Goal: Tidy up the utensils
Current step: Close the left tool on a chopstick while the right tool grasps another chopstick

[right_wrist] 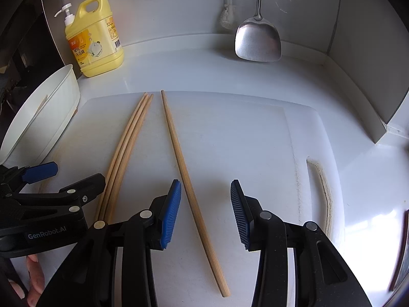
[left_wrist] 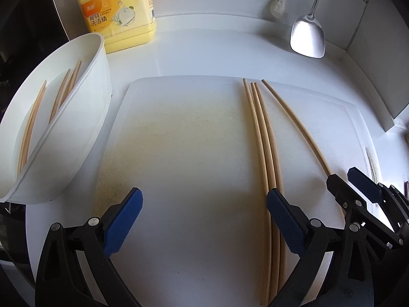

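While lining up for a clean pinch, straddling the lone chopstick point(right_wrist: 184, 176) with the right gripper point(right_wrist: 205, 211) spread wide, empty.

A yellow dish soap bottle point(right_wrist: 95, 38), a metal spatula point(right_wrist: 258, 39) and a brush point(right_wrist: 227, 18) are by the wall on the white bench point(right_wrist: 204, 69).
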A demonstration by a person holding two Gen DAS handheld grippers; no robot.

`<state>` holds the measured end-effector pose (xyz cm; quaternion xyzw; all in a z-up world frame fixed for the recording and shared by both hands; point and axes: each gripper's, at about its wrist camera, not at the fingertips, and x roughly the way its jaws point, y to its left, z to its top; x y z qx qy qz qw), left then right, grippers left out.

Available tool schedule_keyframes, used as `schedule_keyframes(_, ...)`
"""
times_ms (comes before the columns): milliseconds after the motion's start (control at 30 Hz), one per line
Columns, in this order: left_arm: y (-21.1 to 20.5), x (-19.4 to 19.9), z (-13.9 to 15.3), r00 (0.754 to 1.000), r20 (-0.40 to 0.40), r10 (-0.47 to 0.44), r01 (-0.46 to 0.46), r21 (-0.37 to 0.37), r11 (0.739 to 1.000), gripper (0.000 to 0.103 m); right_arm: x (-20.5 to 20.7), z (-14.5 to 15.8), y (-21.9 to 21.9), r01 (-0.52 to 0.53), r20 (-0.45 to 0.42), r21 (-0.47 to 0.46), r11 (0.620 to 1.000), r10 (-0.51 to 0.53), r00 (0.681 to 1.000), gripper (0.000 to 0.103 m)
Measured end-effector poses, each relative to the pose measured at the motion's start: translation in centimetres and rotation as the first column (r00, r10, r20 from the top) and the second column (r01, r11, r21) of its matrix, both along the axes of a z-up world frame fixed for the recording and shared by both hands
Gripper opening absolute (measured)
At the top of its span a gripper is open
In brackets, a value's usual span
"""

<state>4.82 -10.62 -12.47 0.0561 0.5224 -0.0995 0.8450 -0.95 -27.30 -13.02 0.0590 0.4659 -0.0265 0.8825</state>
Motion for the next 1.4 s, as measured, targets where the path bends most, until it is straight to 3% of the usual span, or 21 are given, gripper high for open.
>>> schedule_keyframes(267,-0.3,0.7,-0.7,1.000,-0.013,0.011,-0.011,-0.006,1.000,0.098,0.3,0.0,0.3,0.002,-0.004,-0.001,1.000,-0.002,1.000,0.039)
schedule_keyframes(400,-0.3,0.5,-0.6,1.000,0.016,0.003,-0.003,0.026,1.000,0.098,0.4,0.0,0.5,-0.008,-0.005,0.003,1.000,0.008,1.000,0.039)
schedule_keyframes(700,0.2,1.2,-0.8,0.999,0.035,0.027,-0.027,0.002,1.000,0.097,1.3,0.0,1.4,-0.041,-0.006,-0.033,0.999,0.041,0.999,0.039)
schedule_keyframes(800,0.2,0.9,-0.8,0.999,0.042,0.013,-0.013,-0.008,1.000,0.093,1.4,-0.1,1.5,-0.061,-0.005,-0.041,0.997,0.061,0.998,0.039)
schedule_keyframes(900,-0.3,0.2,-0.4,0.998,0.060,-0.013,0.013,-0.011,1.000,0.079,1.5,0.0,1.9,-0.085,-0.009,-0.064,0.994,0.084,0.996,0.034)
schedule_keyframes(967,-0.9,-0.1,-0.1,0.997,0.069,-0.031,0.032,-0.012,0.999,0.061,1.6,0.0,2.3,-0.111,-0.012,-0.071,0.991,0.111,0.994,0.025)
schedule_keyframes(1100,-2.0,-0.5,0.2,0.996,0.069,-0.063,0.064,-0.016,0.998,0.037,1.7,0.0,3.2,-0.141,-0.018,-0.081,0.987,0.140,0.990,0.009)
schedule_keyframes(1167,-2.2,-0.5,0.3,0.995,0.068,-0.071,0.072,-0.023,0.997,0.016,1.7,0.0,3.1,-0.138,-0.019,-0.064,0.988,0.138,0.990,0.007)
schedule_keyframes(1200,-2.1,-0.5,0.3,0.995,0.064,-0.079,0.081,-0.022,0.996,0.011,1.7,0.0,2.9,-0.133,-0.019,-0.051,0.990,0.132,0.991,0.006)
schedule_keyframes(1400,-1.4,-0.6,0.7,0.995,0.027,-0.091,0.092,-0.049,0.995,0.007,0.9,0.4,1.7,-0.081,-0.008,0.069,0.994,0.082,0.997,0.006)
